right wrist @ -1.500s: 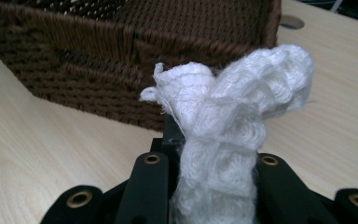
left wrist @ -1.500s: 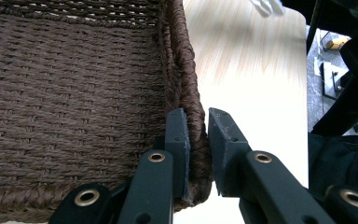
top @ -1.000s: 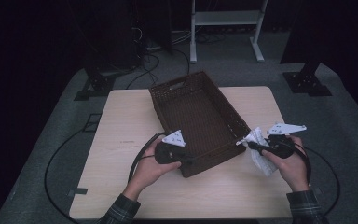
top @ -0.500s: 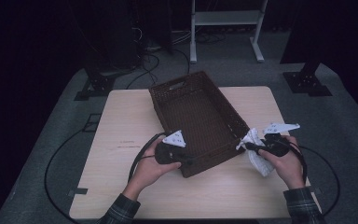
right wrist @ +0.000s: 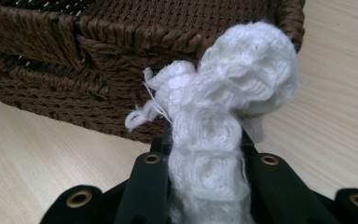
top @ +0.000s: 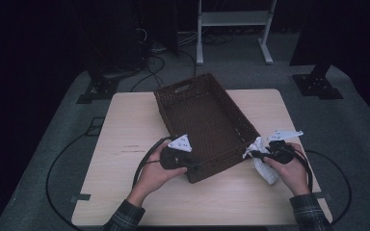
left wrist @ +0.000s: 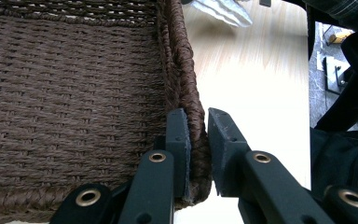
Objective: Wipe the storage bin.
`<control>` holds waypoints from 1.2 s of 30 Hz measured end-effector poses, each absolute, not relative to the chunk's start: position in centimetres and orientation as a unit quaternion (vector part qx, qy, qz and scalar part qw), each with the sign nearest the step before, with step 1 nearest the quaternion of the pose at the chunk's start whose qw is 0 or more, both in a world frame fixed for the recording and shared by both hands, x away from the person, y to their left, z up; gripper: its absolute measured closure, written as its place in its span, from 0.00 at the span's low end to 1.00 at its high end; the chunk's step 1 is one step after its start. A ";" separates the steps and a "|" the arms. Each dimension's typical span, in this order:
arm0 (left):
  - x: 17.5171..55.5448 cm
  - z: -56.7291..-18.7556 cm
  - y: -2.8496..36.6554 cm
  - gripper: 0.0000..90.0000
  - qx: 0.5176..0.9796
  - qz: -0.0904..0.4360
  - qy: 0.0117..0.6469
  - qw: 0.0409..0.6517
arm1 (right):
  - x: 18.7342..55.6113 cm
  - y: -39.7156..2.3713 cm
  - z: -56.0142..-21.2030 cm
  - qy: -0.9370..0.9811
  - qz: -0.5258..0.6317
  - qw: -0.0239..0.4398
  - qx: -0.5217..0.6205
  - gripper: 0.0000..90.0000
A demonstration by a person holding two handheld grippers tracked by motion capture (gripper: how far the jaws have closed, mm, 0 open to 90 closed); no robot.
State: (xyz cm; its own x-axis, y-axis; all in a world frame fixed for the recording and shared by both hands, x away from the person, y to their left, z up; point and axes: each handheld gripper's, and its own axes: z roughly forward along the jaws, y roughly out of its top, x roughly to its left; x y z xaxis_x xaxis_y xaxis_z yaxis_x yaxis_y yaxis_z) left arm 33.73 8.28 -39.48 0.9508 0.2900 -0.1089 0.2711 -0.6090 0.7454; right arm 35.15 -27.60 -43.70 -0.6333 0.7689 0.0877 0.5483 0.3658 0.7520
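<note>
Fingers of the left gripper pinch the wicker basket's near wall; the basket sits mid-surface, angled toward the far edge. The right gripper fingers clamp a white cloth just beside the basket's near right corner, close to the surface's right edge

No readable text, label, brand, number or sign showing on anything in these views.

Grey floor, dark room, white rack
</note>
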 end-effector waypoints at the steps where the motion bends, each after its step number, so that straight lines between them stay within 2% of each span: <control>1: 33.7 -39.5 8.3 0.87 0.897 0.011 0.156 0.414 | 35.2 -27.6 -43.7 0.814 0.392 0.140 0.405 0.83; 24: 33.8 -39.5 8.3 0.87 0.897 0.010 0.155 0.413 | 36.2 -26.6 -47.7 0.835 0.340 0.113 0.417 0.83; 28: 33.8 -39.5 8.3 0.87 0.898 0.011 0.155 0.413 | 36.2 -26.7 -47.9 0.833 0.343 0.107 0.422 0.83; 36: 33.8 -39.5 8.3 0.87 0.897 0.009 0.156 0.414 | 35.6 -26.3 -46.9 0.835 0.348 0.122 0.408 0.83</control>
